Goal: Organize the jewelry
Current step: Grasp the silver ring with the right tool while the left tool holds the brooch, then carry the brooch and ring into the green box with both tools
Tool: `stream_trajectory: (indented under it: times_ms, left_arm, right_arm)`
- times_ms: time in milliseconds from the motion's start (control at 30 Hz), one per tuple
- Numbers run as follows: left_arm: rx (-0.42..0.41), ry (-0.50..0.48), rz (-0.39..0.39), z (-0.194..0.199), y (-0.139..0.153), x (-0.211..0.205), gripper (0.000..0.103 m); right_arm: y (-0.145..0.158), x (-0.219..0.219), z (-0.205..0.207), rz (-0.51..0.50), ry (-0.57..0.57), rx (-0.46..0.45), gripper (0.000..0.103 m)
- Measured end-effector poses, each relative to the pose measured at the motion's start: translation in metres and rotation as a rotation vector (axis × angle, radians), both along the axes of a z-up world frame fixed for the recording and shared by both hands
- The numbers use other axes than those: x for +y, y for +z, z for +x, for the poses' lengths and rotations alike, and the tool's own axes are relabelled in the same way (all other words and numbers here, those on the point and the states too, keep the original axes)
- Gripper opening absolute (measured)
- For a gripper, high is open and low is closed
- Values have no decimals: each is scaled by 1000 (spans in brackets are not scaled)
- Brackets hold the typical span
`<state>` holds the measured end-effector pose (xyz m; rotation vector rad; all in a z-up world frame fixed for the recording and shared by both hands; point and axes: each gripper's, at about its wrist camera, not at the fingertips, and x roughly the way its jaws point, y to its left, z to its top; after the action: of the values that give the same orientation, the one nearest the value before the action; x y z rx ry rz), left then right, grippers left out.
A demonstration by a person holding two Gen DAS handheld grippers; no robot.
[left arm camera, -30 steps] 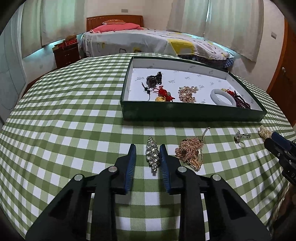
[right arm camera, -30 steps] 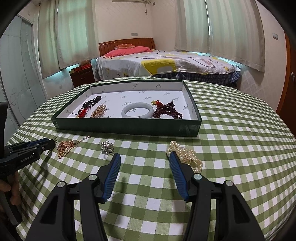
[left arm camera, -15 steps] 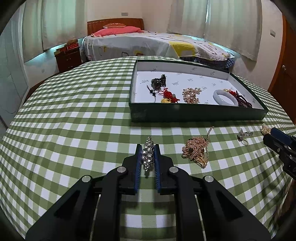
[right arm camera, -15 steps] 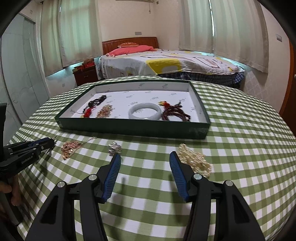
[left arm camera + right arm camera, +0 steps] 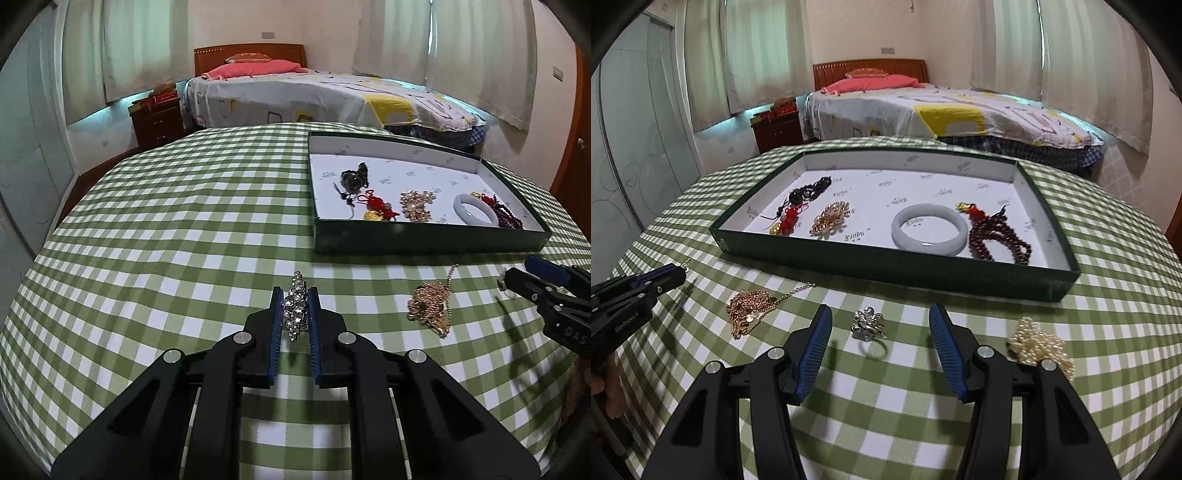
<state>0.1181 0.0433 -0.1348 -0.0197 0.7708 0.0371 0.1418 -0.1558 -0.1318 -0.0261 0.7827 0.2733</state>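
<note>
My left gripper [image 5: 295, 295] is shut on a silver rhinestone brooch [image 5: 296, 314], held just above the green checked tablecloth. To its right lie a gold necklace [image 5: 430, 302] and the green jewelry box [image 5: 424, 240]. My right gripper [image 5: 880, 309] stands open low over the cloth, and a silver ring [image 5: 868, 325] lies between its fingers, untouched. A pearl bracelet [image 5: 1039, 341] sits just outside its right finger, and the gold necklace [image 5: 750, 306] lies to the left. The box [image 5: 886, 266] holds a white bangle [image 5: 929, 230], dark red beads [image 5: 997, 236], a gold brooch [image 5: 831, 218] and a red knot charm [image 5: 788, 218].
The round table's edge curves away on both sides. A bed [image 5: 314, 96] and a wooden nightstand [image 5: 157, 118] stand beyond it. My left gripper [image 5: 676, 273] reaches in from the left edge of the right wrist view, with a hand [image 5: 602, 384] below it.
The left jaws shut on the rhinestone brooch and raised it slightly off the cloth. The right gripper slid left, from beside the pearl bracelet to around the silver ring.
</note>
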Motion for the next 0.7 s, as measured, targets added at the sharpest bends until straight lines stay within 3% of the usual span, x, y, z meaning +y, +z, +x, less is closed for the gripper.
stream_trajectory:
  times_ms: [133,200,367,700]
  left_arm:
    - [3,1,0,0,-1,0,13]
    - [5,0,0,0,-2,0,13]
    - [9,-3,1,0,-4,-2,13]
    - [5,-6,1,-1,-4,-5,13]
  right_arm:
    - [-5,2,4,-5,9,37,48]
    - [-7,2,5,-5,18,53,37]
    - [-8,0,4,2,25,66,22]
    - [-6,-1,-1,12,29,54,21]
